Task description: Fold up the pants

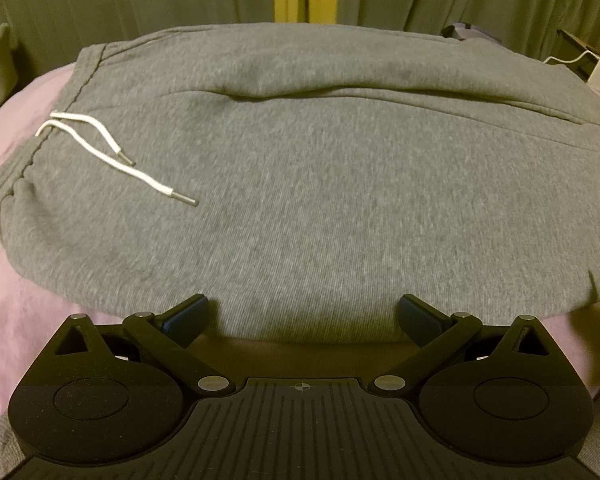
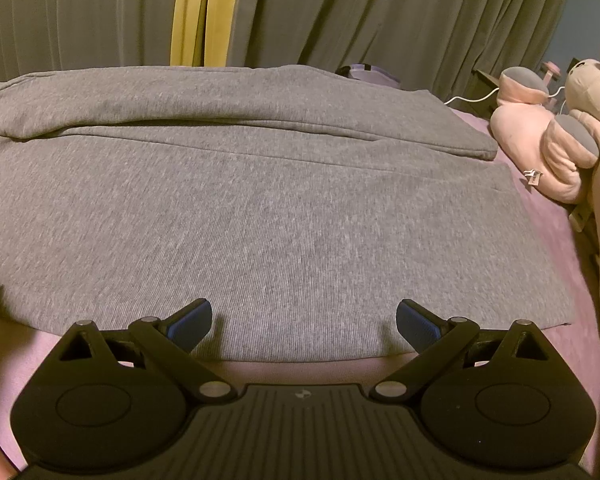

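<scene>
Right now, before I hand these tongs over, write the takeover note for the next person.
Left tongs: open, empty, poised over the near edge of the grey knit sweatpants, waistband end with the white drawstring to their left.
Right tongs: open, empty, over the same near edge, towards the leg-hem end.
Pants lie flat across the pink bedsheet, legs side by side with a lengthwise seam between them; pink plush toy sits past the hems.
Done: the pants look spread out; no fold shows from here.
Left: probably grip the near edge with both tongs, fold it over the far leg, then fold across.
</scene>
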Available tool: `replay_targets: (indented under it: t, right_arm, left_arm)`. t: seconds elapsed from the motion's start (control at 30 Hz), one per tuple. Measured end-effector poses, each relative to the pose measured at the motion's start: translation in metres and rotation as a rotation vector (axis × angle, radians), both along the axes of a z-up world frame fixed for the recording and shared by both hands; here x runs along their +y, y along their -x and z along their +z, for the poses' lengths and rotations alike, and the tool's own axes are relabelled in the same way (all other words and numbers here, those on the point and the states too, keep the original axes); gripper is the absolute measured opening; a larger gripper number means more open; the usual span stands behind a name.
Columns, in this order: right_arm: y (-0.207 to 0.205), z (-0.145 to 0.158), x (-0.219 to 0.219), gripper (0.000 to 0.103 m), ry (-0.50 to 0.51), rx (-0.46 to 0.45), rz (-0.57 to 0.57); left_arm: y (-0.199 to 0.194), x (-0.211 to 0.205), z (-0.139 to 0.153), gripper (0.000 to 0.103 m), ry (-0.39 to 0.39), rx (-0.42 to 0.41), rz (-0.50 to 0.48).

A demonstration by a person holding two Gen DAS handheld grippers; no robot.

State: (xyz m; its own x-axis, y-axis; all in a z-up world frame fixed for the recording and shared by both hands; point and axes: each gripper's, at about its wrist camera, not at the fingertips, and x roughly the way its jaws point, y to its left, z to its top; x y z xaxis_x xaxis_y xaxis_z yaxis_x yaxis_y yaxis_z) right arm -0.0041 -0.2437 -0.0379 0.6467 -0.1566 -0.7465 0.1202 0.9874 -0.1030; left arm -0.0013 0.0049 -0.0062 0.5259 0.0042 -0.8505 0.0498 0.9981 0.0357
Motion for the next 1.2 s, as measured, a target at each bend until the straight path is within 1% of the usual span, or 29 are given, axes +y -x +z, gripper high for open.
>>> replay_targets:
  t: [1.2]
  right_arm:
    - [0.0006,0.0011,0.0,0.099,0.005,0.004,0.004]
  left_arm:
    - [0.002,0.0003,-0.0013,0.103,0.003,0.005,0.001]
